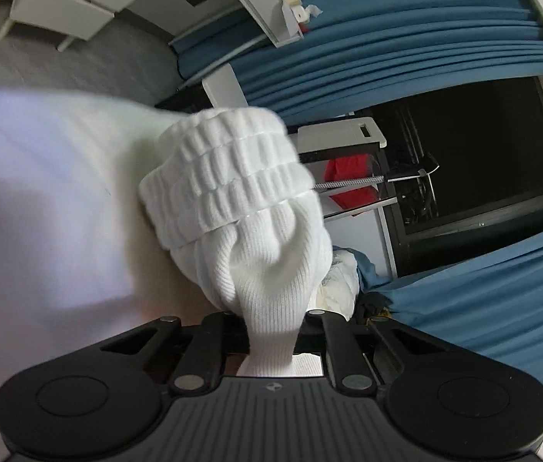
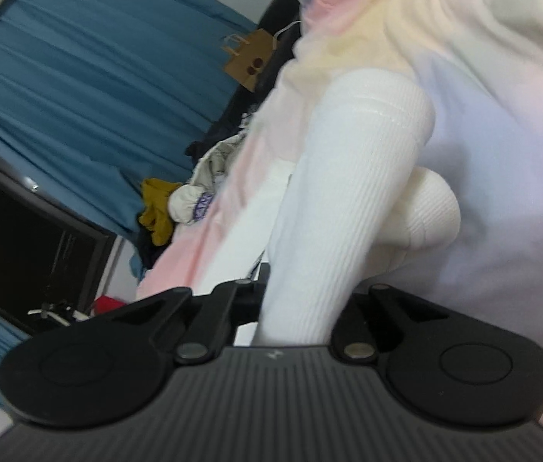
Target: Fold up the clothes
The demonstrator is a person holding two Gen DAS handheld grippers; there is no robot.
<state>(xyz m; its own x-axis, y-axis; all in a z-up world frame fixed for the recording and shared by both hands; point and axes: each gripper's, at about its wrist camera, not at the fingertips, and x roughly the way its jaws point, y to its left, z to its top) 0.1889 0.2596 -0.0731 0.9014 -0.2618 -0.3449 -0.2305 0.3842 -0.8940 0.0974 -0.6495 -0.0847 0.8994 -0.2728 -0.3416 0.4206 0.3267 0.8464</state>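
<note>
Nearest the lens, the left gripper (image 1: 271, 350) has its jaws closed on a white ribbed sock (image 1: 256, 231), whose knit runs up out of the pinch and bunches into a thick folded cuff above. The right gripper (image 2: 298, 319) likewise clamps white ribbed sock fabric (image 2: 348, 200), which rises straight from between its jaws to a rounded cuff end. Behind it lies a pastel tie-dye garment (image 2: 483, 115), blurred. Blue curtains (image 1: 406, 38) and a dark window (image 1: 483, 154) fill the background.
</note>
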